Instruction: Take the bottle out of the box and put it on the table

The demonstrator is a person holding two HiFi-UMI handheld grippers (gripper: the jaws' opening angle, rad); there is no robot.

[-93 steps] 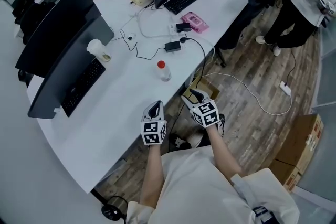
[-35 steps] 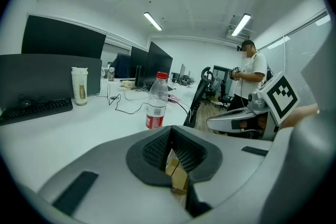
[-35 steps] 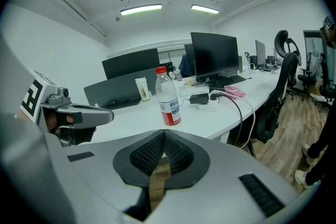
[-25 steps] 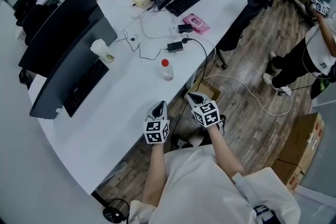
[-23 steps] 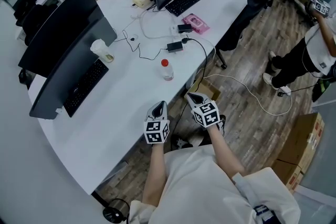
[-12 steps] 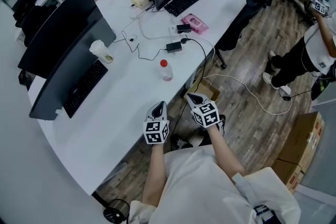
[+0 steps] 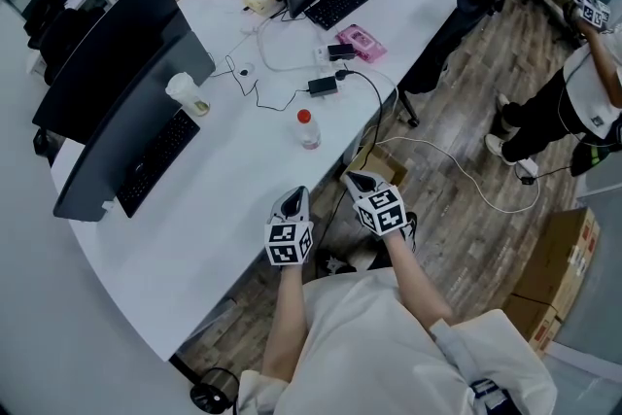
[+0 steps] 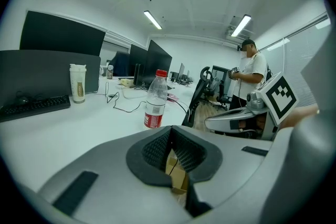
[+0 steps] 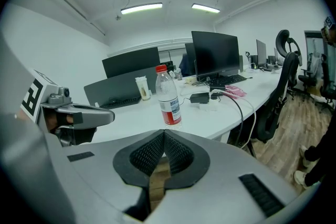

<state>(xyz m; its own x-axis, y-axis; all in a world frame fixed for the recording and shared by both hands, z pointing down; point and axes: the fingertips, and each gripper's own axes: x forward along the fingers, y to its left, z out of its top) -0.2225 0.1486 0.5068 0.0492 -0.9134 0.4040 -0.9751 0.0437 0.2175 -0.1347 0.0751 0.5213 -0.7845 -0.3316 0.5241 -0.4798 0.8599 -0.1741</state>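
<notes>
In the lower middle of the head view, you hold both grippers side by side over the near edge of the white table. The left gripper has its fingers pressed together on nothing. The right gripper is likewise closed tight and empty. Just beyond the right gripper, a cardboard box sits on the wooden floor under the table edge. The bottle, clear with a red cap and red label, stands upright on the table near the frame's centre, just past the grippers. Farther back are a paper cup, a keyboard and dark monitors. A person stands at the far right.
</notes>
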